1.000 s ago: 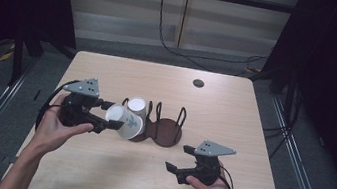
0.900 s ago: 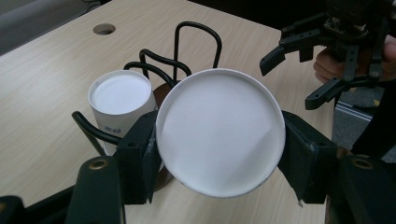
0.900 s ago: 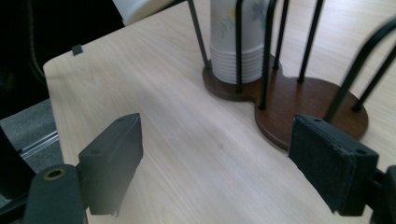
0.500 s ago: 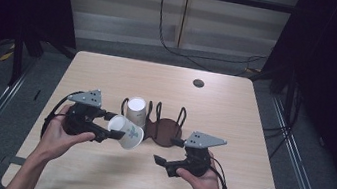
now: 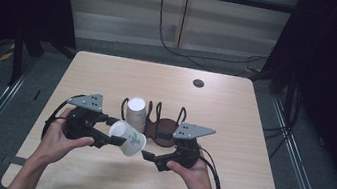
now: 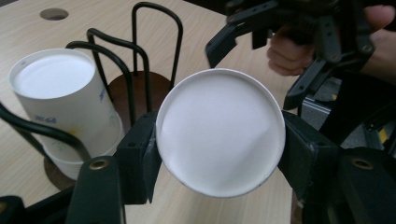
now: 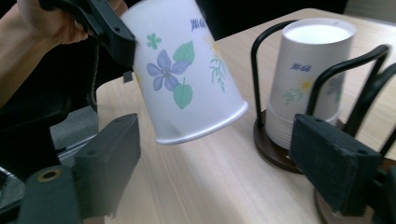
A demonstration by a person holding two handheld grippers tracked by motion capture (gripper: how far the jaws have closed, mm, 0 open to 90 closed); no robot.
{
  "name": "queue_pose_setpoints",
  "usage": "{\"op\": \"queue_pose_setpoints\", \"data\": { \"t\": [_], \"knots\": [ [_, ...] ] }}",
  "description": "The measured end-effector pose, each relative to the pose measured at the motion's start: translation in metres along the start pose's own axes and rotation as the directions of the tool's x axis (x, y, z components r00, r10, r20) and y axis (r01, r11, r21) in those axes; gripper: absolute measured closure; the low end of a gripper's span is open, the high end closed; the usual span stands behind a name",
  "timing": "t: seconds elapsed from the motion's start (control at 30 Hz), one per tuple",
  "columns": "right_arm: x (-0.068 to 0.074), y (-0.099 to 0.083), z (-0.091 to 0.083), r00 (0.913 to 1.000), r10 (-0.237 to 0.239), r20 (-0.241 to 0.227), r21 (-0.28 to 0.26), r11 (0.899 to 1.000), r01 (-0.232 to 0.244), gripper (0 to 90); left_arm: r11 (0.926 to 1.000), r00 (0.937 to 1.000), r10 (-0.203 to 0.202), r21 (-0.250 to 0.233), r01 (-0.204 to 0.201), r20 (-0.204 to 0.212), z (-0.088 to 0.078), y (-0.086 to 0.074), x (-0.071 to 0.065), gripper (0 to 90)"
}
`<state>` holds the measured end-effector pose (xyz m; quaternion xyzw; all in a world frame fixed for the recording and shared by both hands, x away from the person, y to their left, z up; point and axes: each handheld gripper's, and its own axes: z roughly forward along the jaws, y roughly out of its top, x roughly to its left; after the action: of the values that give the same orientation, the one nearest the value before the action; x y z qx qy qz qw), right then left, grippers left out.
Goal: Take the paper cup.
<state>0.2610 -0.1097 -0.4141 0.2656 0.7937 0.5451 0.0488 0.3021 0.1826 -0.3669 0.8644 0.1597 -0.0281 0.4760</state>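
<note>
The left claw (image 5: 116,141) is closed on a white paper cup (image 5: 127,139) printed with flowers, its black jaws pressing the cup's sides near the flat bottom; in the left gripper view the round base (image 6: 220,132) faces the camera between the two jaws. The cup is tilted and held clear above the wooden surface (image 5: 234,114), its open rim pointing toward the right claw (image 5: 147,156). That claw stands wide open and holds nothing (in the right gripper view its jaws sit either side of the cup's rim, apart from it). Just behind, a stack of matching cups (image 5: 136,113) stands upside down in a black wire holder (image 5: 167,124) with brown round bases. A small dark hole (image 5: 198,83) shows near the surface's far edge
</note>
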Motion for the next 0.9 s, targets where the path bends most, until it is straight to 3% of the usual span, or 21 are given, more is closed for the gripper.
{"op": "queue_pose_setpoints", "data": {
  "t": [0.27,0.6,0.9],
  "knots": [
    [0.003,-0.003,0.008,0.9991,-0.011,-0.040,0.004,1.000,0.011,15.0,0.9999,0.9998,-0.008,0.012,0.008,0.016,0.004,0.001,-0.003,36.8],
    [0.005,-0.004,0.012,0.9979,-0.038,-0.053,0.003,0.999,0.038,15.8,0.9997,0.9992,0.003,0.023,-0.004,0.039,0.012,0.004,-0.010,36.9],
    [0.009,-0.007,0.021,0.9955,-0.067,-0.068,0.020,0.997,0.069,16.5,0.9993,0.9982,-0.022,0.030,0.020,0.057,0.019,0.004,-0.010,37.1]
  ]
}}
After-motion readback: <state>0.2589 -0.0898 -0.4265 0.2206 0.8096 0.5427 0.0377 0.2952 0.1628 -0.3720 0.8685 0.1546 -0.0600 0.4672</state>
